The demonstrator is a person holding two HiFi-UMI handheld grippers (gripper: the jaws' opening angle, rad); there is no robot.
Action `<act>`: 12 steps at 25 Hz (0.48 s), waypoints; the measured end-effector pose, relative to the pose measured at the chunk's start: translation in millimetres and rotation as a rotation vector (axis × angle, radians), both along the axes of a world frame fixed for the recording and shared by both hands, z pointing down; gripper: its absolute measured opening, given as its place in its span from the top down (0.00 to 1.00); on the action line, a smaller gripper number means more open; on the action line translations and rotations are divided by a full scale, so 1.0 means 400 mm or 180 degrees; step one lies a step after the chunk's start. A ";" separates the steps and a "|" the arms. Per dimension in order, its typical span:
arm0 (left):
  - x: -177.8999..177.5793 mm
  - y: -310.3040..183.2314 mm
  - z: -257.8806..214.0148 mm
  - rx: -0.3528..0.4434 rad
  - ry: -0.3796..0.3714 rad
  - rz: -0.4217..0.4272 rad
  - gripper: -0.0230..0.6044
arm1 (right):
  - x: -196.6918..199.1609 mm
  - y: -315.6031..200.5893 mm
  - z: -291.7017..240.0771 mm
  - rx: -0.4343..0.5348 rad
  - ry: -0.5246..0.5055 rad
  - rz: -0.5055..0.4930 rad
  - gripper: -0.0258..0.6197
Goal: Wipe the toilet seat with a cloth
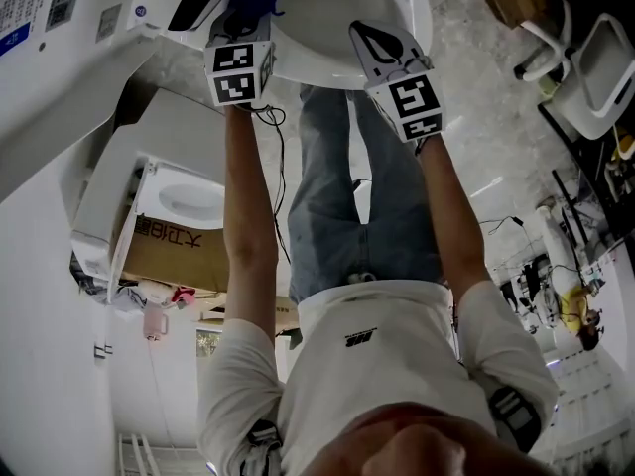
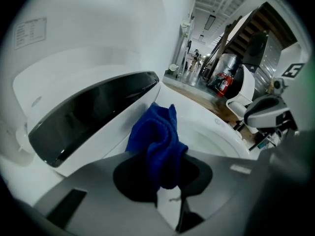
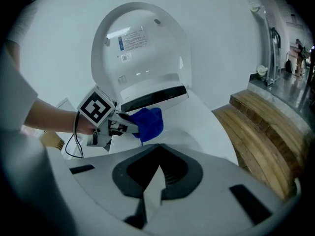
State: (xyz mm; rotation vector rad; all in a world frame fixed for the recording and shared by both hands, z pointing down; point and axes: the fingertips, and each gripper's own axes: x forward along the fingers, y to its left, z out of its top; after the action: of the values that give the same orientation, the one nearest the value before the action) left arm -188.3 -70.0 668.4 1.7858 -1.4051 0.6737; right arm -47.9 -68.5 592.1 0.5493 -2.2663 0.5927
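Note:
A white toilet [image 3: 206,122] stands with its lid [image 3: 140,43] raised and a black strip [image 2: 93,117] at the back of the seat. My left gripper [image 2: 163,157] is shut on a bunched blue cloth [image 2: 158,136] that rests on the rear part of the seat [image 2: 216,127], close to the black strip. The right gripper view shows that gripper's marker cube [image 3: 101,109] and the cloth [image 3: 147,123] from the side. My right gripper [image 3: 157,150] hovers over the seat's front with its jaws together and nothing in them. In the head view both grippers, left [image 1: 260,13] and right [image 1: 382,46], reach over the bowl [image 1: 327,53].
A wooden platform [image 3: 266,132] runs along the toilet's right side. A cardboard box [image 1: 174,256] and another white fixture [image 1: 189,201] sit to the left. White chairs [image 1: 595,67] stand farther off to the right. The person's legs [image 1: 337,196] are directly before the bowl.

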 end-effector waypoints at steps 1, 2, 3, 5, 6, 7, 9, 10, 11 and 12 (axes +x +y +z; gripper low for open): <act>-0.001 0.012 0.001 -0.0011 -0.0011 -0.0019 0.85 | 0.002 0.005 -0.002 0.0003 -0.0005 -0.0009 0.97; -0.002 0.024 0.001 -0.0022 -0.0021 -0.0040 0.85 | 0.004 0.009 -0.004 0.0006 -0.0009 -0.0018 0.97; -0.002 0.036 0.000 -0.0032 -0.0030 -0.0067 0.85 | 0.007 0.014 -0.006 0.0008 -0.0012 -0.0031 0.97; -0.003 0.058 -0.002 -0.0051 -0.0039 -0.0133 0.85 | 0.012 0.024 -0.009 0.0012 -0.0016 -0.0058 0.97; -0.003 0.068 -0.004 -0.0059 -0.0038 -0.0168 0.85 | 0.014 0.030 -0.010 0.0014 -0.0017 -0.0073 0.97; -0.003 0.079 -0.006 -0.0067 -0.0034 -0.0201 0.85 | 0.018 0.036 -0.012 0.0016 -0.0018 -0.0089 0.97; 0.000 0.098 -0.009 -0.0083 -0.0026 -0.0249 0.85 | 0.025 0.049 -0.015 0.0017 -0.0018 -0.0119 0.97; 0.002 0.107 -0.009 -0.0088 -0.0030 -0.0260 0.85 | 0.028 0.055 -0.016 0.0017 -0.0019 -0.0130 0.97; 0.003 0.115 -0.009 -0.0090 -0.0036 -0.0269 0.85 | 0.032 0.060 -0.016 0.0016 -0.0019 -0.0140 0.97; 0.004 0.123 -0.009 -0.0091 -0.0042 -0.0278 0.85 | 0.035 0.064 -0.016 0.0016 -0.0019 -0.0147 0.97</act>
State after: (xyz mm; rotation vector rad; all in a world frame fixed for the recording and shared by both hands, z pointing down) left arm -186.8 -20.7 664.7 1.6904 -1.4662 0.6576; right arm -33.8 -42.7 585.8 0.4967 -2.2803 0.5665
